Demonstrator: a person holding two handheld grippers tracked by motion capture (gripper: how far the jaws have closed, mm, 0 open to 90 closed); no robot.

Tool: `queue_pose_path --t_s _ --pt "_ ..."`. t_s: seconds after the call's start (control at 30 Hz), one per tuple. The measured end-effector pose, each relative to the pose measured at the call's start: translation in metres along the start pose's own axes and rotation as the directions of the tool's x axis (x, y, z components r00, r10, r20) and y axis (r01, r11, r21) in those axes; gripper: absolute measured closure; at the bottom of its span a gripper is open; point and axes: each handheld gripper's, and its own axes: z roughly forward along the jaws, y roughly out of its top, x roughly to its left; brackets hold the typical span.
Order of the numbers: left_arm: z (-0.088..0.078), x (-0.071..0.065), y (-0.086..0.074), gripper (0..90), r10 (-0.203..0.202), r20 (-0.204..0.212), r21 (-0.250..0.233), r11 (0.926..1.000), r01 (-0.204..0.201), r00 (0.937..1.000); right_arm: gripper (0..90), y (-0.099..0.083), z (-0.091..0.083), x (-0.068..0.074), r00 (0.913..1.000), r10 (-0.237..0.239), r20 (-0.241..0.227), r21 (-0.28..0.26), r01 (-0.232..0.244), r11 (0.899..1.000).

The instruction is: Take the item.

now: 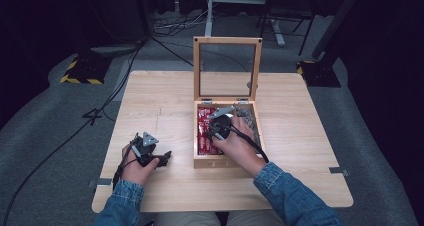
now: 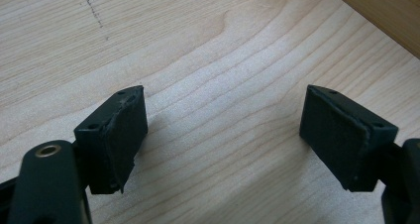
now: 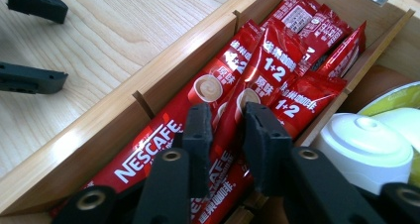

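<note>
High view sets out a square pale wooden table [image 1: 150, 106] with, at about one o'clock from its middle, a light wooden box [image 1: 200, 158] whose glass-paned hinged lid [image 1: 227, 68] stands upright at the twelve o'clock edge, probably propped so both hands stay free for the contents. Inside, wooden dividers split the box into long compartments. Red foil instant-coffee sticks [image 3: 218, 85] lie lengthwise, stacked in the nine o'clock compartment; the neighbouring compartment holds white domed capsules [image 3: 366, 144], one with a green-edged top.

Right gripper [image 3: 225, 135] reaches down into the coffee compartment, its black jaws narrowed on either side of one upper stick, apparently pinching it for lifting; whether the pads press firmly I cannot tell for certain. Left gripper [image 2: 223, 135] rests low at seven o'clock on the bare tabletop, near the box's outer wall, jaws spread wide with nothing between them, seemingly parked while the other hand works.

Readable print on the sticks: "NESCAFE" in white capitals, "1+2" in white on several, and Chinese characters too small to read reliably.
</note>
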Motion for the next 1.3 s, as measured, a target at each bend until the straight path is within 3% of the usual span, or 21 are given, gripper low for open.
queue_pose_path --t_s 0.17,0.23,0.6,0.83,1.3 --pt "0.000 0.000 0.000 18.9 -0.001 0.001 0.000 1.0000 0.001 1.0000 80.8 -0.001 -0.001 -0.003 0.9992 0.030 -0.026 -0.018 -0.030 0.999" --pt "0.000 0.000 0.000 19.0 -0.001 0.001 0.000 1.0000 0.001 1.0000 82.5 -0.001 -0.003 -0.004 0.9968 0.049 -0.063 -0.047 -0.052 0.998" --pt "0.000 0.000 0.000 18.8 -0.002 0.001 -0.003 1.0000 0.002 1.0000 83.8 0.008 -0.021 -0.003 0.9923 0.051 -0.113 -0.140 -0.067 0.988" --pt "0.000 0.000 0.000 18.6 -0.003 0.001 -0.002 1.0000 0.003 1.0000 83.8 0.015 -0.042 -0.003 0.9914 0.034 -0.126 -0.199 -0.059 0.978" --pt "0.001 0.001 0.000 18.3 -0.003 0.004 0.001 1.0000 0.003 1.0000 83.7 0.014 -0.078 -0.016 0.9923 0.024 -0.121 -0.250 -0.054 0.967"
